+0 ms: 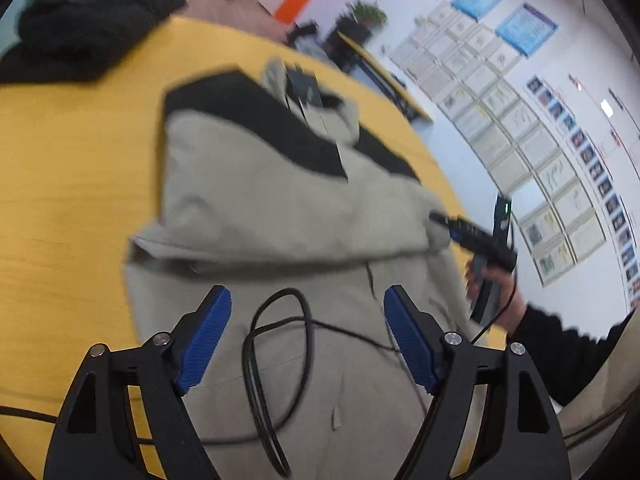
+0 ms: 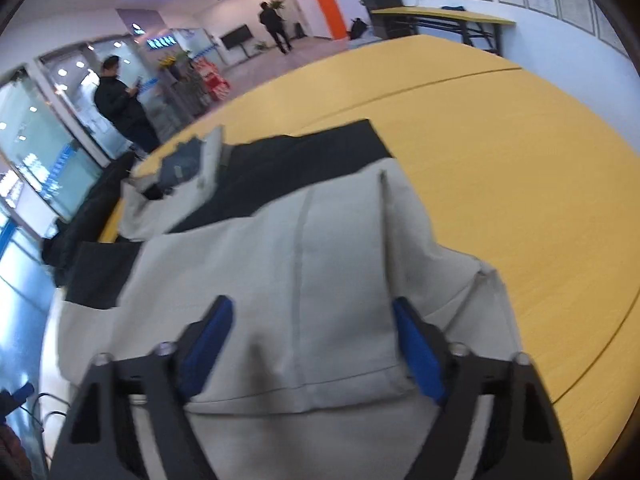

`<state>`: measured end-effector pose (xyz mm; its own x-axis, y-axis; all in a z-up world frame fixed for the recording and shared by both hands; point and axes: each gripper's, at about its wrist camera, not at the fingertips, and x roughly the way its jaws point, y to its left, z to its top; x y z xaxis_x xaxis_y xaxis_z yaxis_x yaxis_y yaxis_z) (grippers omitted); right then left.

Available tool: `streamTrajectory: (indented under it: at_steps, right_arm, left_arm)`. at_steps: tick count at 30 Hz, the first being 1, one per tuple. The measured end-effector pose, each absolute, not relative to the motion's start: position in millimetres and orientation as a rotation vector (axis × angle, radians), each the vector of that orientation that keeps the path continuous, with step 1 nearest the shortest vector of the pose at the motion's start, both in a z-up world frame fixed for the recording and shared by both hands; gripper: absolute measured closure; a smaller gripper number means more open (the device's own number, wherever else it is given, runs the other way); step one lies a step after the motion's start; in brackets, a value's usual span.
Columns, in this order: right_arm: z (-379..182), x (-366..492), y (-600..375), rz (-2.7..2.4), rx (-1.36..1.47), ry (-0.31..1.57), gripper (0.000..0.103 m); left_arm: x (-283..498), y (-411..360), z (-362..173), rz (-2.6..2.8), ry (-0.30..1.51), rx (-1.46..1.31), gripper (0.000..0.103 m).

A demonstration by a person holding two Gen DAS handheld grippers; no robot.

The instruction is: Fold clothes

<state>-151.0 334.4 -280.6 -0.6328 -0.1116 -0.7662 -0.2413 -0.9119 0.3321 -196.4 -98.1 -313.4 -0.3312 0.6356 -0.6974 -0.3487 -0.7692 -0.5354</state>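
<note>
A beige jacket with black shoulder panels (image 1: 256, 184) lies on the yellow table (image 1: 60, 184), one part folded over onto its body. My left gripper (image 1: 307, 300) is open and empty, hovering over the jacket's lower part. The right gripper shows in the left wrist view (image 1: 444, 222) at the jacket's right edge, by the folded sleeve. In the right wrist view the jacket (image 2: 320, 248) fills the foreground. My right gripper (image 2: 312, 312) is open with the folded beige cloth between its blue pads (image 2: 208, 344), not clamped.
A black cable (image 1: 276, 360) loops across the jacket below my left gripper. A dark garment pile (image 1: 88, 32) lies at the table's far left corner. The table's edge (image 2: 580, 364) runs right of the jacket. People stand far off.
</note>
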Motion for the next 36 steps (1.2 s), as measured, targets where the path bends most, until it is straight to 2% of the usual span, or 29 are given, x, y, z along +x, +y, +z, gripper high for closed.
streamTrajectory:
  at_steps: [1,2,3,4,9,11,13,17,21,22,23,24,25,27,31,33,36]
  right_arm:
    - [-283,-153,337,2.682,-1.329,0.608,0.066]
    - [-282,-154,338,2.687,-1.345,0.58,0.076]
    - [-279,-154,339,2.698,-1.352,0.557,0.093]
    - [-269,-153,340,2.737,-1.322,0.554,0.098]
    - [-171,-130,342,2.976,-0.865,0.532,0.101]
    - [-164,-134,357,2.972,-0.837,0.567,0.101]
    - [-198,-149,375,2.884,-1.003,0.586,0.101]
    - [-275,-170,392,2.722,-1.344,0.559,0.101]
    - [-289,-169,386,2.676,-1.493,0.485,0.099]
    - [-288,-169,384,2.662,-1.522,0.458,0.091]
    - [-280,-168,382,2.639,-1.528,0.396,0.071]
    - [-269,-167,379,2.623,-1.523,0.339,0.057]
    - [-251,-165,375,2.634,-1.48,0.297,0.036]
    - [-213,-175,360,2.702,-1.404,0.241,0.031]
    - [-140,-217,315,2.904,-1.281,0.164,0.015]
    - [-131,-261,241,3.054,-1.489,0.114,0.015]
    - [-155,-300,123,3.197,-1.902,0.019,0.015]
  left_arm:
    - [-201,-91,-325,2.105,-0.37,-1.308,0.025]
    - [-205,-87,-334,2.087,-0.37,-1.313,0.028]
    - [-210,-85,-342,2.079,-0.383,-1.321,0.029]
    - [-216,-86,-348,2.081,-0.412,-1.326,0.03]
    - [-239,-95,-357,2.097,-0.488,-1.312,0.03]
    - [-244,-93,-360,2.102,-0.481,-1.312,0.03]
    - [-248,-94,-361,2.105,-0.493,-1.31,0.03]
    - [-251,-107,-364,2.126,-0.611,-1.304,0.038]
    - [-243,-108,-359,2.158,-0.562,-1.29,0.037]
    - [-240,-109,-357,2.163,-0.548,-1.287,0.036]
    - [-238,-110,-354,2.159,-0.552,-1.273,0.032]
    - [-238,-111,-352,2.153,-0.564,-1.257,0.029]
    - [-237,-113,-349,2.146,-0.575,-1.242,0.024]
    - [-238,-115,-346,2.128,-0.583,-1.212,0.024]
    - [-249,-118,-350,2.089,-0.639,-1.171,0.021]
    - [-250,-119,-354,2.081,-0.655,-1.159,0.019]
    - [-251,-126,-362,2.08,-0.724,-1.169,0.019]
